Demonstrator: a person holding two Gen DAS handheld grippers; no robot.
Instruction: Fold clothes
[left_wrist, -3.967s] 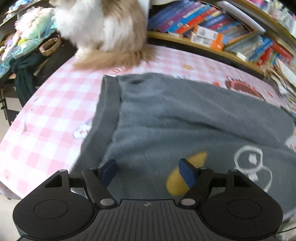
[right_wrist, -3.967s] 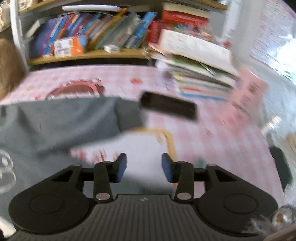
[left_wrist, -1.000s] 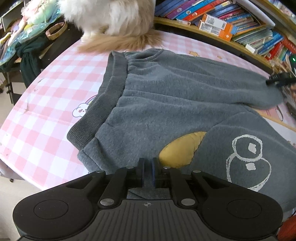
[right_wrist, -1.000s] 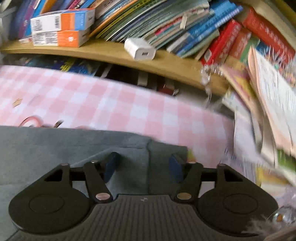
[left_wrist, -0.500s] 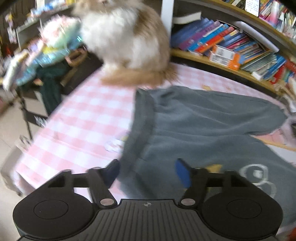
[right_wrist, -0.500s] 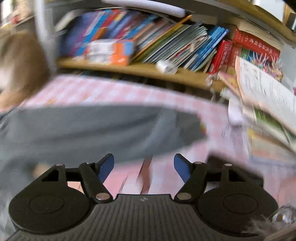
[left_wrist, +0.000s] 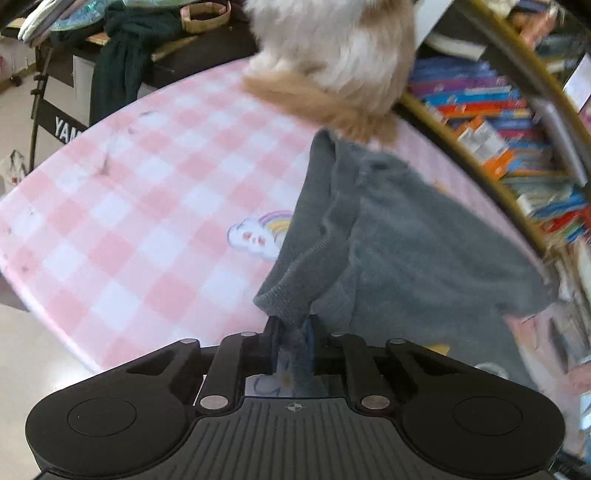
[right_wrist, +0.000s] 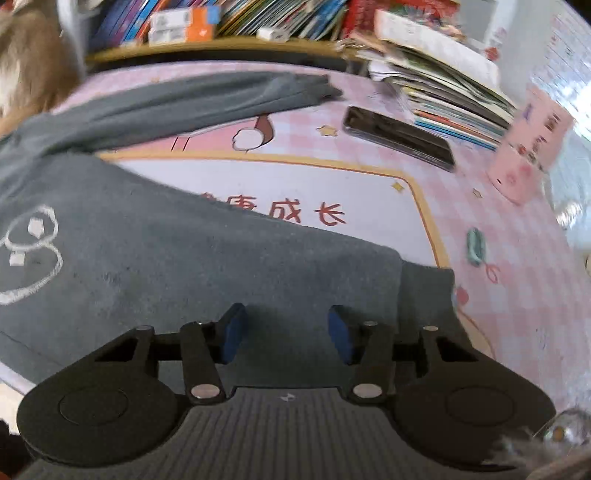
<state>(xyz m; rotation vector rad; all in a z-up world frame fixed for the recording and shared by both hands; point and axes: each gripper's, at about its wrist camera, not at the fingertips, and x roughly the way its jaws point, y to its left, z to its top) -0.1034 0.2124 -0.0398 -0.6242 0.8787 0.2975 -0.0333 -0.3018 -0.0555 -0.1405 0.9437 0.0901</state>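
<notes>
A grey fleece pair of trousers (left_wrist: 406, 236) lies on the pink checked table (left_wrist: 129, 206). My left gripper (left_wrist: 291, 343) is shut on the near corner of its ribbed waistband (left_wrist: 291, 284) and lifts it off the table. In the right wrist view the same trousers (right_wrist: 184, 251) show a white drawn print, one leg reaching toward the shelf. My right gripper (right_wrist: 284, 334) is open, its blue pads (right_wrist: 232, 332) just above the near leg by its cuff (right_wrist: 424, 295).
A fluffy white and tan cat (left_wrist: 332, 62) sits at the far end of the table by the waistband. A black phone (right_wrist: 399, 138) and a stack of books (right_wrist: 443, 85) lie at the right. Bookshelves (left_wrist: 517, 122) run behind.
My left gripper, open half a second ago, has shut on the waistband corner and raised it. My right gripper has come down over the near leg, staying open.
</notes>
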